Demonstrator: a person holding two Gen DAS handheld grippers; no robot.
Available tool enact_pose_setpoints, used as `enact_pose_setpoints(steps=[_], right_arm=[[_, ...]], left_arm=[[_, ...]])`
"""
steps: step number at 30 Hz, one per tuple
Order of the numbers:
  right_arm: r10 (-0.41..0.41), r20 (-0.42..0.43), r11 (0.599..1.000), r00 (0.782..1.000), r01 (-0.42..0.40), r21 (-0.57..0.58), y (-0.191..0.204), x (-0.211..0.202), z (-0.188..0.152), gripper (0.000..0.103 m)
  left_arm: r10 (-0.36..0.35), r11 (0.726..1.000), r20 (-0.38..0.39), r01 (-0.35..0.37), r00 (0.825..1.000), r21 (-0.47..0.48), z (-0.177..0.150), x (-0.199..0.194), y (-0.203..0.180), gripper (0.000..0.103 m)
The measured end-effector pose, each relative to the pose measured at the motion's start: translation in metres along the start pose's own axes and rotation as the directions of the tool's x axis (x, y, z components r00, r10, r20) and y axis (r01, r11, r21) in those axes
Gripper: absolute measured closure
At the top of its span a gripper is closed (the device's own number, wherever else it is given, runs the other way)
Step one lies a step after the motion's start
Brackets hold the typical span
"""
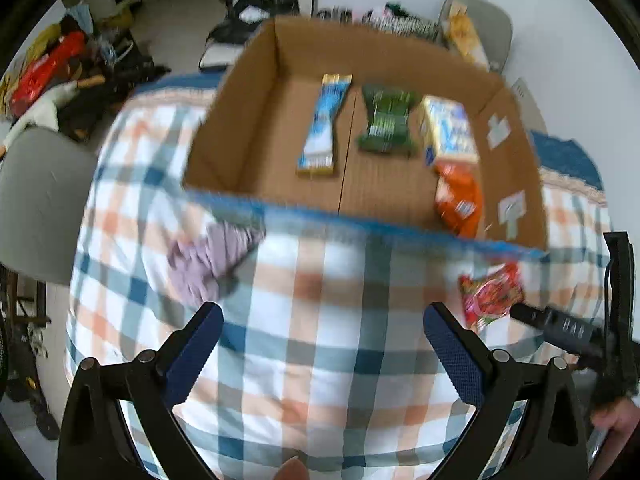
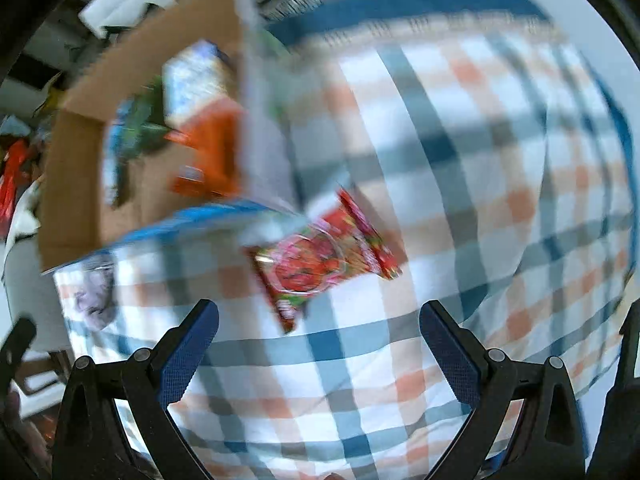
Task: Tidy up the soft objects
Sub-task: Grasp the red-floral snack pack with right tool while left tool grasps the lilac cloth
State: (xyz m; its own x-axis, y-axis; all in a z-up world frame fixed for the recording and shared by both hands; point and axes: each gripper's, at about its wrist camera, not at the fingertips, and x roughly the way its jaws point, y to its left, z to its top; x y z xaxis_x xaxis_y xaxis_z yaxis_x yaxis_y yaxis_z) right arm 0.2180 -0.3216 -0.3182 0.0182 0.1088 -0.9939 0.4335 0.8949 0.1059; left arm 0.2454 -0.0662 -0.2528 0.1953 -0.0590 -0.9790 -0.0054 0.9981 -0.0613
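A cardboard box (image 1: 240,120) with a blue-taped near rim stands on the checked tablecloth (image 1: 320,340). In it lie a blue-white packet (image 1: 323,124), a green packet (image 1: 386,122), a yellow-blue packet (image 1: 450,130) and an orange bag (image 1: 458,198). A red snack bag (image 1: 492,292) lies on the cloth in front of the box's right corner; it also shows in the right wrist view (image 2: 320,256). A purple cloth (image 1: 208,260) lies left of it. My left gripper (image 1: 322,344) is open and empty above the cloth. My right gripper (image 2: 318,340) is open and empty, just short of the red bag.
A grey chair (image 1: 36,200) stands left of the table, another (image 1: 496,28) behind the box. Clutter and shoes lie on the floor at the far left. The right gripper's body (image 1: 592,332) shows at the right edge of the left wrist view. The right view is motion-blurred.
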Motion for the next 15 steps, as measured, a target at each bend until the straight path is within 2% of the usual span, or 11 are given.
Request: enact_pose_setpoints(steps=[3,5,8,12,14,15], right_arm=[[0.090,-0.056,0.987,0.994,-0.082,0.139,-0.024,0.033,0.002,0.001],[0.155,-0.063,0.966,0.986,-0.138,0.217,-0.031,0.049,-0.001,0.001],[0.207,-0.058,0.948,0.977,-0.186,0.258,-0.024,0.061,-0.006,0.001],[0.219,-0.011,0.940,0.976,-0.208,0.272,-0.009,0.065,-0.006,0.002],[0.195,-0.013,0.947,0.981,-0.185,0.263,0.000,0.070,-0.006,0.008],[0.186,-0.024,0.951,0.982,-0.174,0.255,0.003,0.073,-0.006,0.022]], left_arm=[[0.003,1.000,-0.034,-0.003,0.999,-0.014,-0.010,0.013,-0.001,0.000],[0.009,1.000,-0.043,-0.009,0.999,-0.017,-0.016,0.016,0.000,0.000],[0.029,0.999,-0.040,-0.029,0.999,-0.013,-0.017,0.017,0.000,0.000],[0.050,0.999,-0.041,-0.050,0.998,-0.012,-0.017,0.020,0.002,0.000],[0.060,0.998,-0.044,-0.061,0.997,-0.017,-0.017,0.023,0.004,0.000],[0.063,0.998,-0.048,-0.064,0.997,-0.017,-0.018,0.025,0.005,0.000]])
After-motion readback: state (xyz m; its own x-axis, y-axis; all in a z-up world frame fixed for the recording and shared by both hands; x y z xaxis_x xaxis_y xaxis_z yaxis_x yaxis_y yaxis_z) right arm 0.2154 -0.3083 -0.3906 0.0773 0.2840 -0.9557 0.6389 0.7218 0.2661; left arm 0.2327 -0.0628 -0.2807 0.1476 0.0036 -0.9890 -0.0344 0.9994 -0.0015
